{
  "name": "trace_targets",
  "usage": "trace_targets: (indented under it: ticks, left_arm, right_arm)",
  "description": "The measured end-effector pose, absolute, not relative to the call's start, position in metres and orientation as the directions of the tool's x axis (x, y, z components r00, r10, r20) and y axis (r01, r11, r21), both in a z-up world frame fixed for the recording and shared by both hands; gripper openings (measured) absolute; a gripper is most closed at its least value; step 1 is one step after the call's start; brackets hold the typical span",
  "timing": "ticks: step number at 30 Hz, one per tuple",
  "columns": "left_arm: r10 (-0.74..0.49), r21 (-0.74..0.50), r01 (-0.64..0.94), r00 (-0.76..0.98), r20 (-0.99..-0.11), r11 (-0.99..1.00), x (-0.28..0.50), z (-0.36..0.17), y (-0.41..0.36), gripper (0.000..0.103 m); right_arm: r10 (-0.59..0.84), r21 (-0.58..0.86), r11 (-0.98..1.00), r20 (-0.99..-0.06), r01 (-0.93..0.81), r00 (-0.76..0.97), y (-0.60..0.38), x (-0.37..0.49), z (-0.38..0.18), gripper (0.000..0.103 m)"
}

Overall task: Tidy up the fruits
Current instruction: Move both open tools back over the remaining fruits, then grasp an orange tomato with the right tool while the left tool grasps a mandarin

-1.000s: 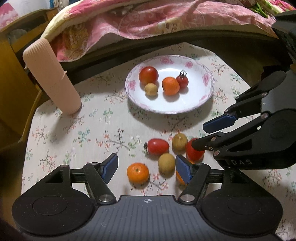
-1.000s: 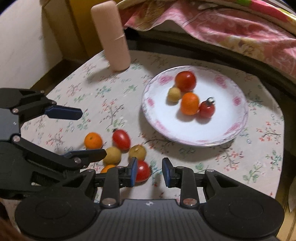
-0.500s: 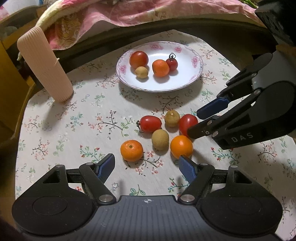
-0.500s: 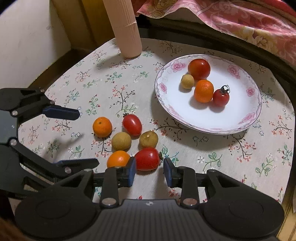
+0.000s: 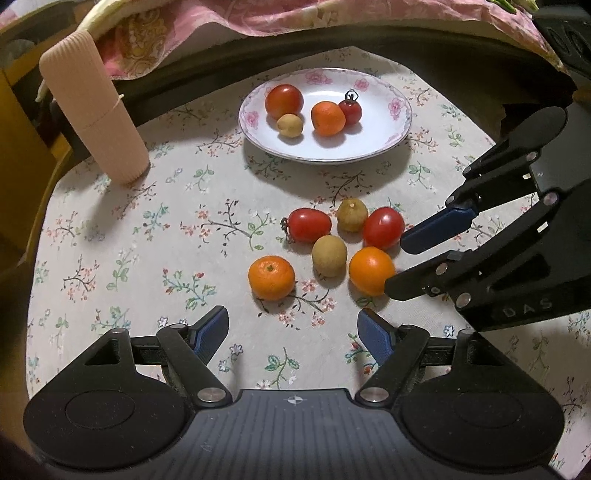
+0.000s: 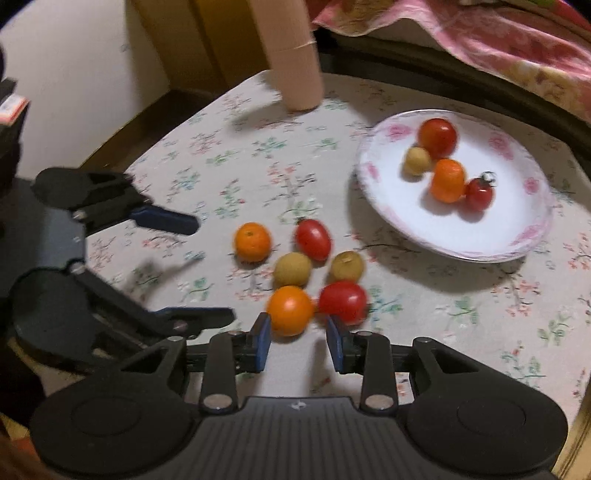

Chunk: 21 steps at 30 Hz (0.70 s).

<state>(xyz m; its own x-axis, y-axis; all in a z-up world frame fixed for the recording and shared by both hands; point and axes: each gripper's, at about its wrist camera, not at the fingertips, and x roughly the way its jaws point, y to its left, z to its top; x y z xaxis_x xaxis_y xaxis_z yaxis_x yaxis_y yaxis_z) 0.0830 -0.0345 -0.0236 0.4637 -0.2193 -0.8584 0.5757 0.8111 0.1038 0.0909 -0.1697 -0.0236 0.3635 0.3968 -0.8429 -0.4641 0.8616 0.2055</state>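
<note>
Two handheld grippers hover over loose fruit on a flowered tablecloth, both released and grasping nothing.

Nearest, the left gripper (image 5: 291, 326) stands wide apart above bare tablecloth (image 5: 147, 258), its jaws having just been opening with nothing between them. Just beyond lies a mandarin (image 5: 271, 277). To its right the right gripper (image 6: 298, 341) has just been parting its jaws a little; a smooth orange fruit (image 6: 290, 311) sits just ahead of the gap, not pinched. Around it cluster two tan longans (image 5: 329, 256) and two red tomatoes (image 5: 309, 225). Farther back, a floral-rimmed plate (image 5: 397, 122) holds four more fruits. At far left stands a ribbed pink cylinder (image 5: 96, 110); a pink quilt (image 5: 240, 14) lies beyond.
</note>
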Motion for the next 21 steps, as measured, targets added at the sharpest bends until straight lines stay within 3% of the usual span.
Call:
trace_targets:
  ticks: [21]
  left_arm:
    - [-0.244,0.071,0.599,0.429,-0.87,0.798,0.079,-0.026,-0.03,0.083]
  right_arm:
    - [0.408,0.257,0.872,-0.852,-0.416,0.329,-0.165,0.098,-0.034,0.033]
